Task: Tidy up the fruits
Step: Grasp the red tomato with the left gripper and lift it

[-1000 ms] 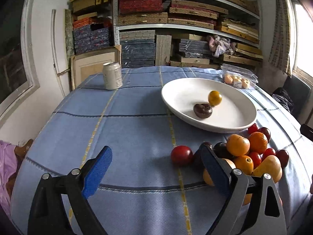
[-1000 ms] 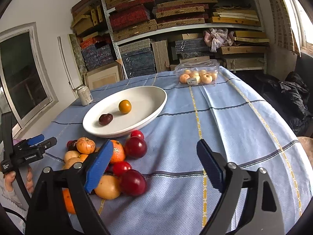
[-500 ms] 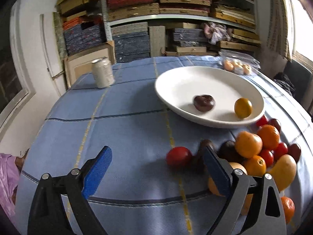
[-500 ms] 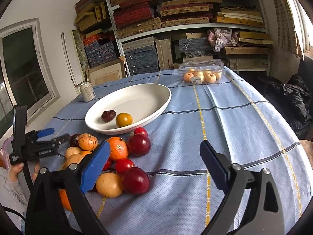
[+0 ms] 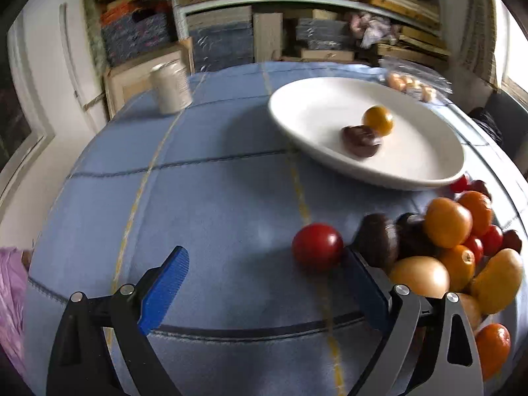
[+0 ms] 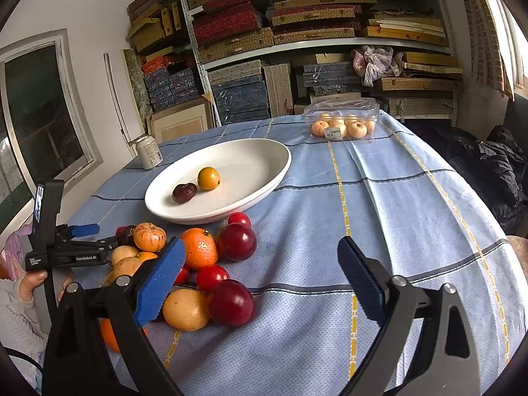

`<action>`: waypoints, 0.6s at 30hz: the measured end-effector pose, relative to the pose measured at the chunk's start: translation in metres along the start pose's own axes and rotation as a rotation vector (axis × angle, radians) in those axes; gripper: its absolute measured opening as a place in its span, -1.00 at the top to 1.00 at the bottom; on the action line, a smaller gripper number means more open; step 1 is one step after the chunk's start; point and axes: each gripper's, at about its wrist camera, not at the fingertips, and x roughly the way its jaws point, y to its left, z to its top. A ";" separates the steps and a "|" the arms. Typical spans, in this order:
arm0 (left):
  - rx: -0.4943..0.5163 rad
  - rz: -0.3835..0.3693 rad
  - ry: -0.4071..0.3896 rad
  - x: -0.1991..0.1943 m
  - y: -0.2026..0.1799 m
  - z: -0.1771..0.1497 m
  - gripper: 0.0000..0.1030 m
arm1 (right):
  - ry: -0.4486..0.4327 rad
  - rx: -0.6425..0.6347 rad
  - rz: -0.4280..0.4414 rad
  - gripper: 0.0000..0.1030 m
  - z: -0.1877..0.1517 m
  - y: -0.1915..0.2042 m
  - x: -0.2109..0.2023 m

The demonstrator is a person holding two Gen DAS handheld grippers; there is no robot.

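Observation:
A white bowl (image 5: 412, 171) (image 6: 250, 165) holds a yellow-orange fruit (image 5: 378, 119) (image 6: 208, 178) and a dark plum (image 5: 361, 141) (image 6: 183, 193). In front of the bowl lies a pile of fruit (image 6: 199, 247) on the blue cloth: oranges, red plums and yellow pears. My left gripper (image 5: 264, 257) (image 6: 99, 235) is open and low at the pile's left end. A red fruit (image 5: 316, 246) sits just inside its right finger, with no pad pressing on it. My right gripper (image 6: 260, 250) is open near the pile's right side, with only cloth between its fingers.
A drink can (image 5: 170, 89) (image 6: 149, 151) stands at the table's far left. A clear plastic box of pale fruits (image 6: 341, 125) sits at the far edge. Shelves of stacked boxes fill the wall behind. A black jacket (image 6: 495, 165) lies off the right edge.
My left gripper has moved forward and down, closer to the red fruit at the pile's left end. The yellow-orange fruit rolled about in the bowl. The right gripper's jaws widened slightly.

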 end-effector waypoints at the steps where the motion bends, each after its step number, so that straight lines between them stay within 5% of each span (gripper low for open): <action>1: 0.004 0.037 -0.010 -0.002 0.003 0.000 -0.84 | -0.001 0.001 0.000 -0.77 0.000 0.000 0.000; 4: 0.027 0.122 -0.042 -0.005 0.006 0.001 -0.81 | -0.002 0.004 0.003 -0.77 0.000 0.000 0.000; 8: 0.031 0.041 -0.046 -0.004 0.003 0.005 -0.77 | 0.002 -0.003 0.001 -0.77 0.001 0.000 0.001; 13: -0.002 -0.048 -0.060 0.006 0.007 0.018 -0.32 | 0.007 -0.004 0.001 -0.77 0.000 0.001 0.003; 18: -0.062 -0.160 -0.034 0.027 0.014 0.035 -0.23 | 0.022 -0.012 -0.001 -0.77 -0.002 0.003 0.007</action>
